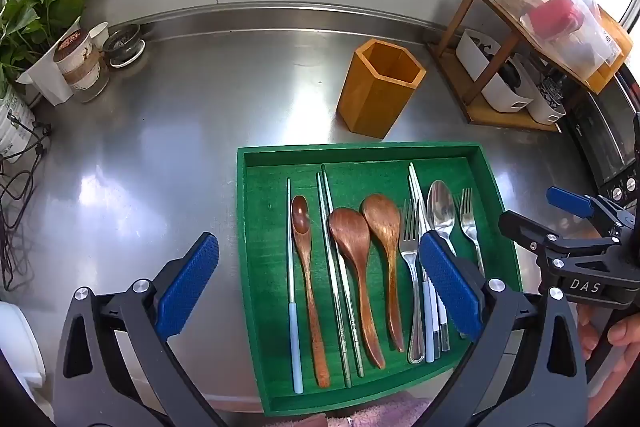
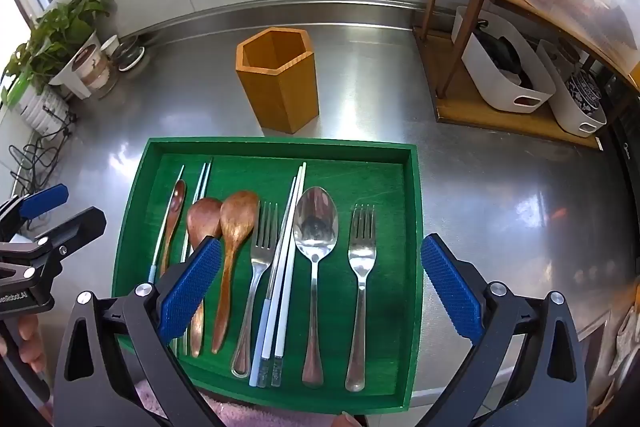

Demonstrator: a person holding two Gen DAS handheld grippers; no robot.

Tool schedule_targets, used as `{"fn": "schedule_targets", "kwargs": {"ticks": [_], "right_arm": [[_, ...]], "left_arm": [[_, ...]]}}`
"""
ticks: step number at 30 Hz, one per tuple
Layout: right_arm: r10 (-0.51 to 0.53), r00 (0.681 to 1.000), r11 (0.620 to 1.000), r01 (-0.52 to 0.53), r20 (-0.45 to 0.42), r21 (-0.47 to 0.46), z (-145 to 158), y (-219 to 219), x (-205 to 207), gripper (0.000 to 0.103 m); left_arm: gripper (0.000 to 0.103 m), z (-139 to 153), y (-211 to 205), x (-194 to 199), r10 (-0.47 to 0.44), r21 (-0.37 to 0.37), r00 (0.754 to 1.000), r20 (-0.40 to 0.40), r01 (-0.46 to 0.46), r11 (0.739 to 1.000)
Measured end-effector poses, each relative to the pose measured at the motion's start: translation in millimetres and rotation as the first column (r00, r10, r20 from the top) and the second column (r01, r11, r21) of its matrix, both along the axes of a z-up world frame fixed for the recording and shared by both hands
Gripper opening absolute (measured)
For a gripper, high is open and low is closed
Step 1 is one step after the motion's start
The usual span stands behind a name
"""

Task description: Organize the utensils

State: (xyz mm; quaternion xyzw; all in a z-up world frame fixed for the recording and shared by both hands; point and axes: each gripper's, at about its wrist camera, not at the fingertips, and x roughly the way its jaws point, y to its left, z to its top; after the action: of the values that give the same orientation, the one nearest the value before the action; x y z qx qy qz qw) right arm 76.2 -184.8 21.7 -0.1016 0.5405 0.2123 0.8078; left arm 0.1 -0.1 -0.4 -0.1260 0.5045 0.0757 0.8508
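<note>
**Utensils lie in the tray, both grippers spread wide above them**

Utensils fill the green tray (image 2: 416, 227) on the steel surface (image 2: 500, 187), laid side by side with bowls and tines pointing away from the person and handles toward the near edge. Their long axes run nearly parallel to the way both sets of fingers point. From the tray's left there are a pale-handled chopstick (image 1: 292, 291), three wooden spoons (image 1: 352, 267), a steel chopstick pair (image 1: 336, 279), a fork (image 2: 260, 275), a blue-and-white chopstick pair (image 2: 280, 283), a metal spoon (image 2: 316, 259) and a second fork (image 2: 362, 275).

The right gripper (image 2: 320, 287) hangs straight over the metal pieces, fingers released and holding nothing; the spoon, the blue-and-white chopsticks and both forks lie below the gap between its pads. The left gripper (image 1: 316, 283) is likewise spread wide and empty, over the wooden spoons and the steel chopsticks. Each hand is therefore nearer its own half of the tray, and any pick looks to call for a downward reach with the fingers closing across a handle.

Just beyond the tray's far rim stands an empty hexagonal wooden holder (image 2: 278, 79), a likely destination. Farther back, a potted plant (image 2: 60, 31) and cups sit at the left against the wall, and a wooden rack (image 2: 480, 107) with white bins stands at the right.
</note>
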Motion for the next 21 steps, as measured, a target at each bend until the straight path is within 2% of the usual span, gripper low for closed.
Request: {"fn": "schedule_targets", "kwargs": {"ticks": [21], "right_arm": [[-0.005,1.000,1.000,0.005,-0.007,0.011,0.8,-2.3,2.3,0.100]], "left_arm": [[0.095,3.6,3.1,0.0,-0.004,0.002,1.000,0.004,0.004,1.000]]}}
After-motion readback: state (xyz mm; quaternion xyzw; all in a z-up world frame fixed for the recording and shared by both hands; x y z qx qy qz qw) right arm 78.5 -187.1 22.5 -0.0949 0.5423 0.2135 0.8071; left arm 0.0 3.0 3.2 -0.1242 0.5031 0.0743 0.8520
